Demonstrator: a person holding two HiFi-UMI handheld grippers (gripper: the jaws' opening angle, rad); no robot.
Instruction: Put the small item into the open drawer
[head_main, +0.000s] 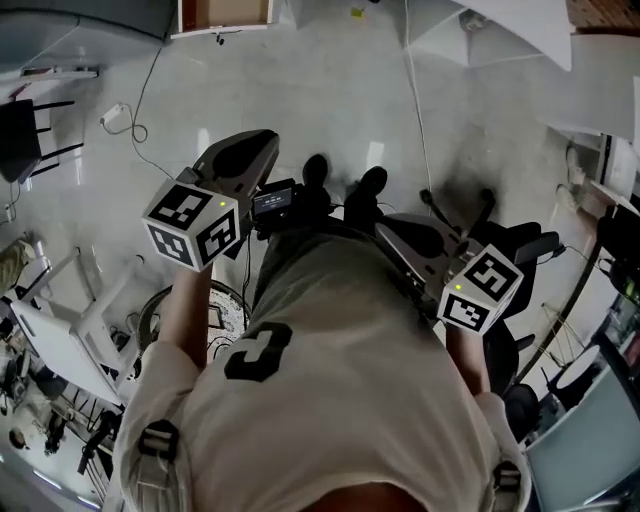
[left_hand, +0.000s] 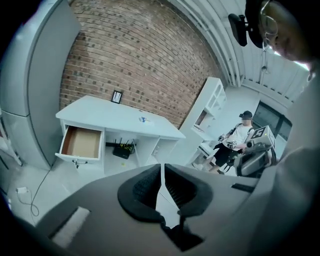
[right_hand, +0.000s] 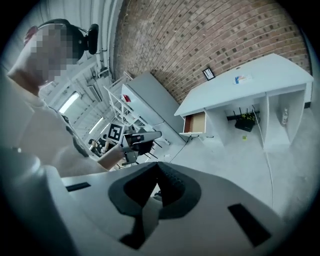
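Observation:
The white desk (left_hand: 117, 117) stands against a brick wall some way ahead, its left drawer (left_hand: 80, 142) pulled open and showing a bare brown bottom. A small blue-and-white item (left_hand: 143, 119) lies on the desk top. The right gripper view shows the same desk (right_hand: 250, 87), drawer (right_hand: 196, 123) and item (right_hand: 241, 79) further off. My left gripper (left_hand: 162, 167) is shut with nothing between its pads. My right gripper (right_hand: 156, 167) is also shut and empty. In the head view both grippers, left (head_main: 245, 160) and right (head_main: 415, 240), are held in front of my body above the floor.
A black router (left_hand: 122, 149) sits under the desk and a small picture frame (left_hand: 116, 96) stands on it. A grey cabinet (left_hand: 30, 90) is left of the desk, a white shelf (left_hand: 210, 102) to its right. Another person (left_hand: 235, 140) sits at the right. A cable (left_hand: 25, 192) lies on the floor.

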